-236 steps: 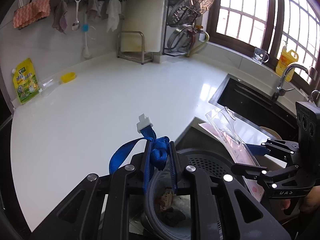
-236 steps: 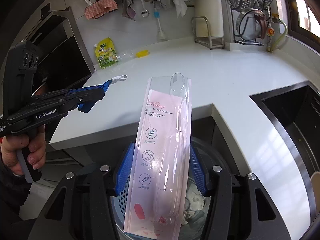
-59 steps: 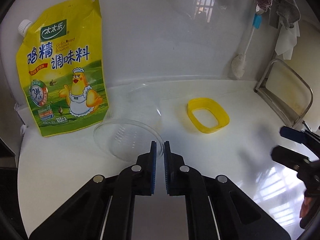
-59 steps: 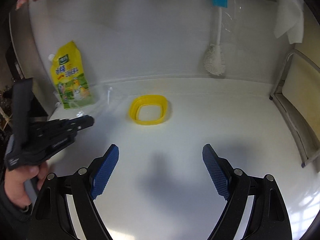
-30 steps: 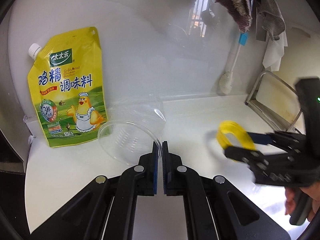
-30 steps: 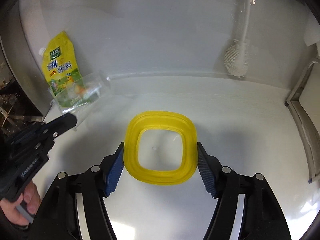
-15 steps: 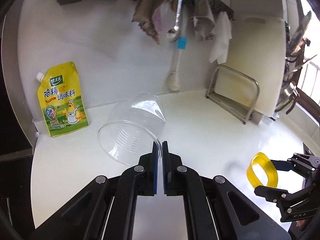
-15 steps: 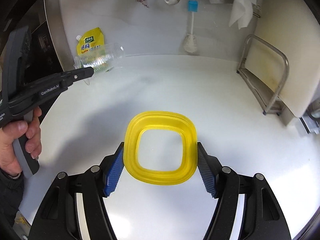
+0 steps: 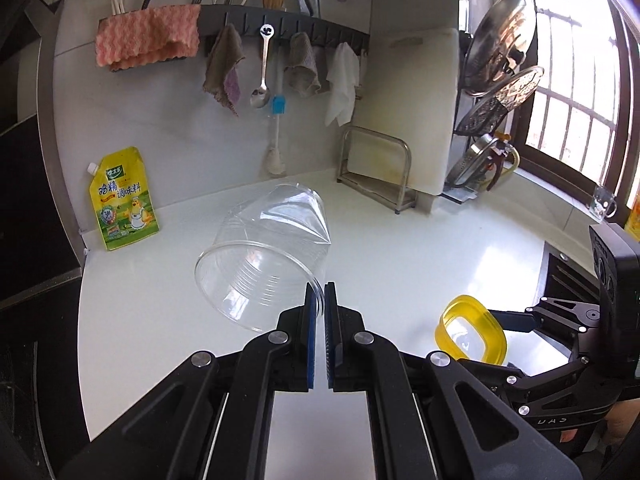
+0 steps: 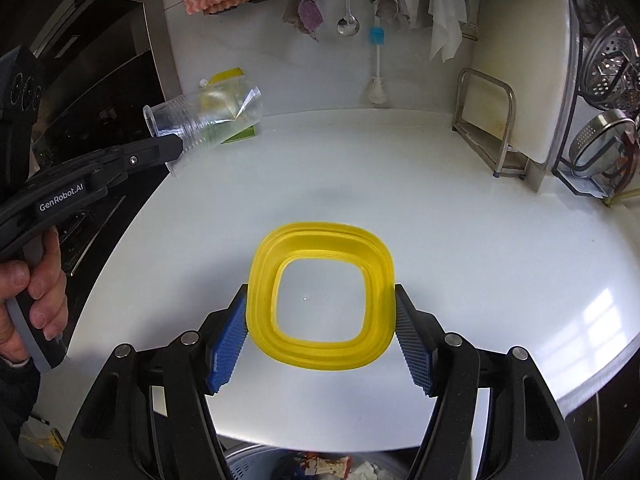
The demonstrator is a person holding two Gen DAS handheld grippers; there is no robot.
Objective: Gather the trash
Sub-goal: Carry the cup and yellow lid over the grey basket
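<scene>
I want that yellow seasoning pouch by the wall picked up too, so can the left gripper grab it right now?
Probably not yet. The left gripper is shut on the rim of a clear plastic cup, so its jaws are taken. The yellow seasoning pouch stands against the backsplash with bare countertop before it; the cup must go first.

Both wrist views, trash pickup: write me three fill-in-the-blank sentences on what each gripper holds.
1. The left gripper pinches the rim of a clear plastic ____.
2. The frame held across its sides by the right gripper is coloured ____.
3. Against the wall, the seasoning pouch stands on the white ____.

Missing words: cup; yellow; counter
</scene>
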